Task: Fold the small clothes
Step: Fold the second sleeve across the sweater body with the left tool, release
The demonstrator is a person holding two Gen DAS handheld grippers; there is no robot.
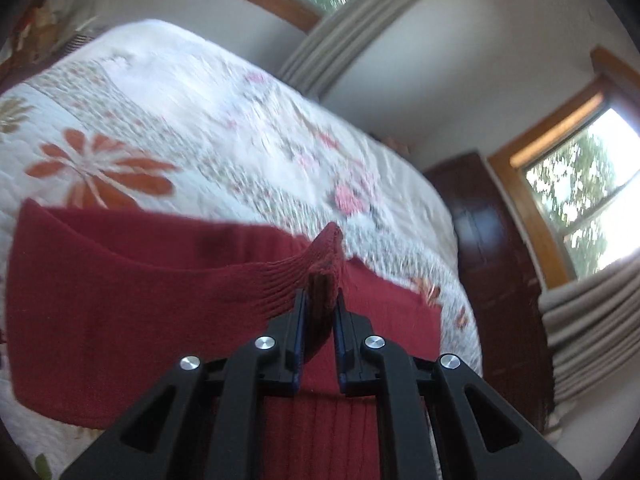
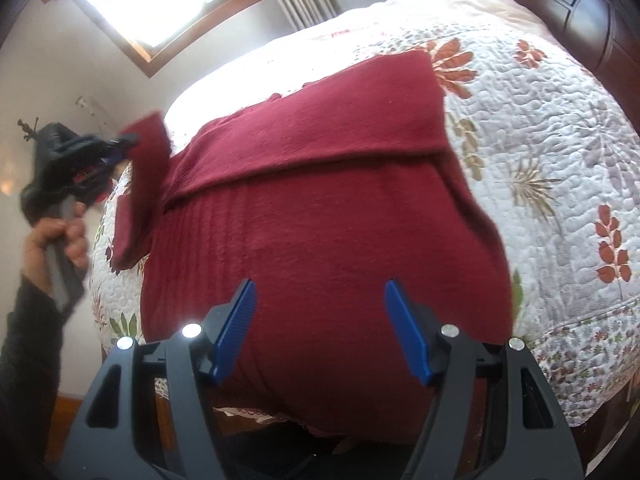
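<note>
My left gripper [image 1: 320, 300] pinches the red sweater's [image 2: 320, 208] left sleeve cuff [image 1: 326, 256], lifted off the quilt [image 2: 540, 140]; the body lies rightward. My right gripper [image 2: 320, 320] hovers open over the near hem.

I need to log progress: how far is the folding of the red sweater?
One sleeve already lies folded across the red sweater on the quilt. The left tongs pinch the other sleeve's cuff, lifted. The right tongs hang open above the hem; body folds remain.
</note>
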